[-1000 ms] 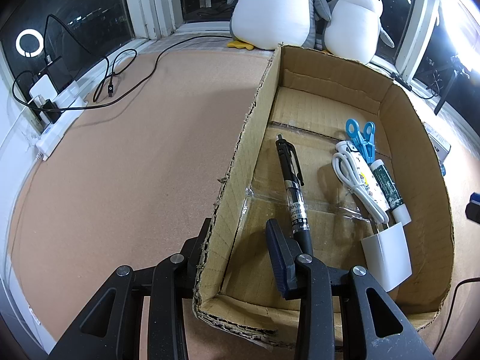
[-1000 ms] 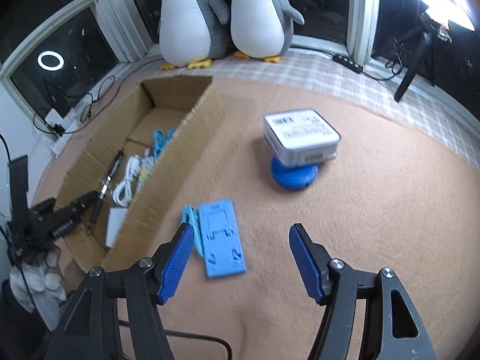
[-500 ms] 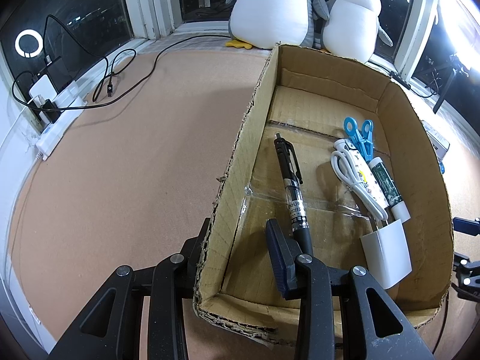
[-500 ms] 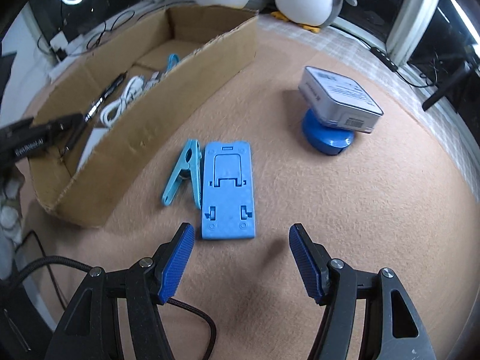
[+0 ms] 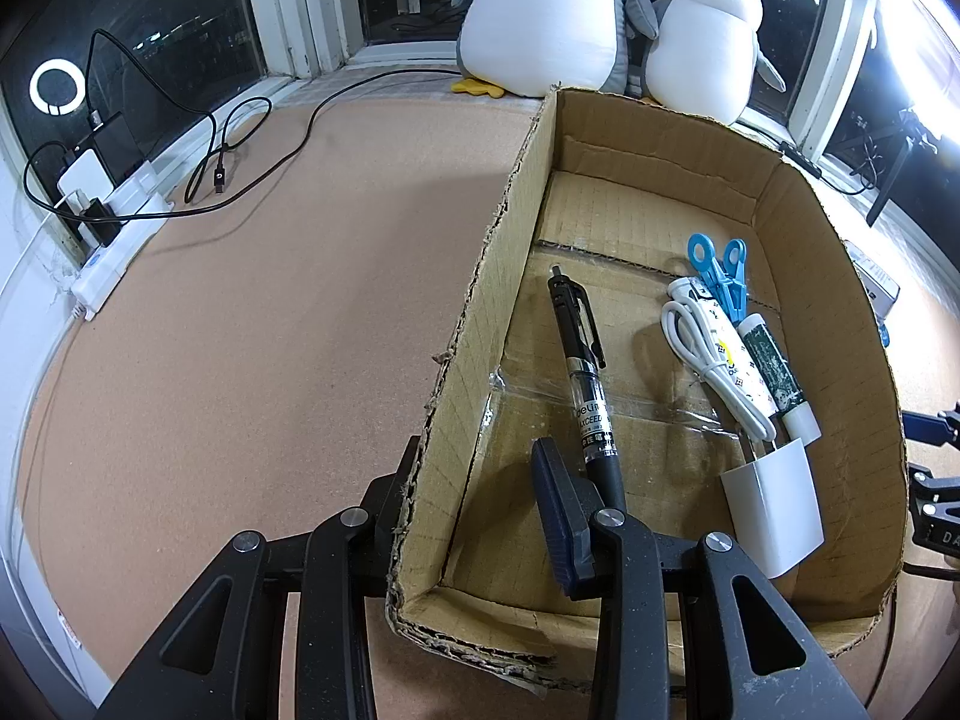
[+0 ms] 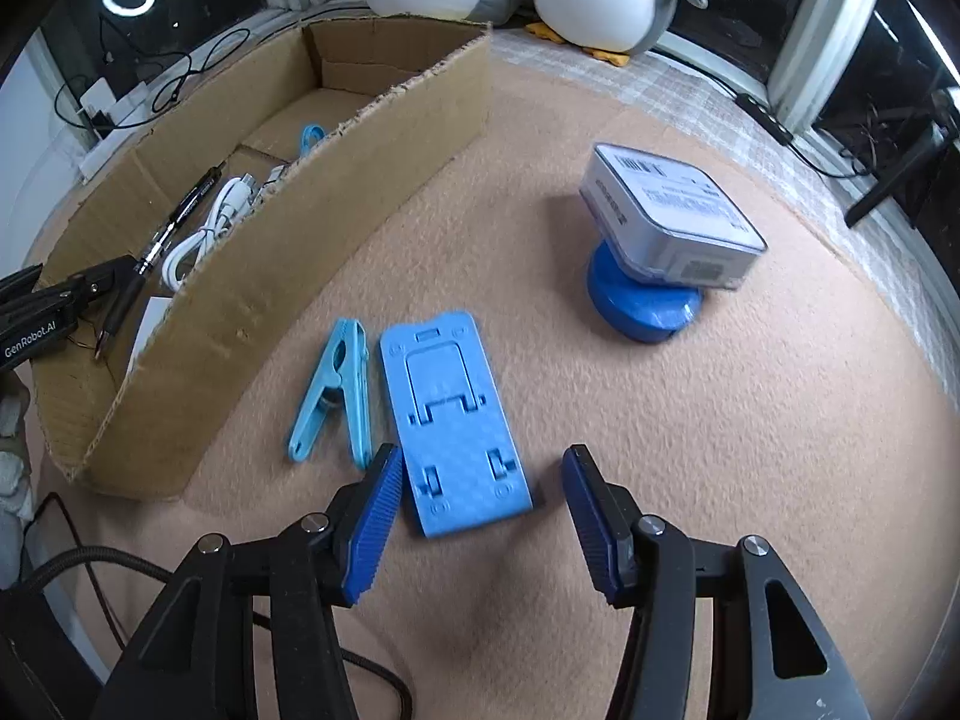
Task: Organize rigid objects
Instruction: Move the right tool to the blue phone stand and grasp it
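Observation:
A cardboard box holds a black pen, a white cable with charger, a tube and a blue clip. My left gripper is open and straddles the box's near left wall, one finger inside, one outside. On the carpet in the right wrist view lie a blue phone stand, a light blue clip and a grey box resting on a blue disc. My right gripper is open and empty, its fingers either side of the stand's near end.
Two plush penguins sit behind the box by the window. A power strip with cables lies at the far left. A black cable runs by my right gripper. The left gripper shows in the right wrist view.
My right gripper has come down and forward over the carpet, and the blue stand now lies between its open fingers. The left gripper and the box have barely moved.

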### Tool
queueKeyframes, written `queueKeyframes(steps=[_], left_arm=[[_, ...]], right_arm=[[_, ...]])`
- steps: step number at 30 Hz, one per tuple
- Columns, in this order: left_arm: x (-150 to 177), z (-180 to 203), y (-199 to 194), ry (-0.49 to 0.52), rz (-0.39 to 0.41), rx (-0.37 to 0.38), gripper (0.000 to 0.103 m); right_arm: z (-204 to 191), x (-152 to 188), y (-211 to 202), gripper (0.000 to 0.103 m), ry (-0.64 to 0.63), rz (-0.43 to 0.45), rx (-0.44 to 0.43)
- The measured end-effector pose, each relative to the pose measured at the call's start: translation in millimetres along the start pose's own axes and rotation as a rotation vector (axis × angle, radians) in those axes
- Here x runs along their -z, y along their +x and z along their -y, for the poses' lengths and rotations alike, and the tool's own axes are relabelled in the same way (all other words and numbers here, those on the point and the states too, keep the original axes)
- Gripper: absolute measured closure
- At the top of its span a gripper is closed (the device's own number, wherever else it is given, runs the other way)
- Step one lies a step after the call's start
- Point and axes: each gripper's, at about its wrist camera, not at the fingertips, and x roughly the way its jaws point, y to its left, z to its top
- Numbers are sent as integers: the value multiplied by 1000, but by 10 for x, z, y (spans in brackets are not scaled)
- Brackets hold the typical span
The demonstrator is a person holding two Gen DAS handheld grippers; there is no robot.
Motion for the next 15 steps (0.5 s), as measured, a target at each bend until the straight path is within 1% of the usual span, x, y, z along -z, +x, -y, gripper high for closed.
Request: queueKeyframes(steps=[6,7,10,15], left_arm=[[-2,1,0,0,0,0,66],[-1,0,0,0,0,0,66],[10,11,-1,-1,1,1,66],[9,11,2,-1,0,1,66]], right_arm=[[7,-131,51,52,-14,-5,-16],[1,-144,52,54,-20,-6,-22],[5,-167,44,68,-26,-10,-28],[26,-167,45,69,-15,-7,-32]])
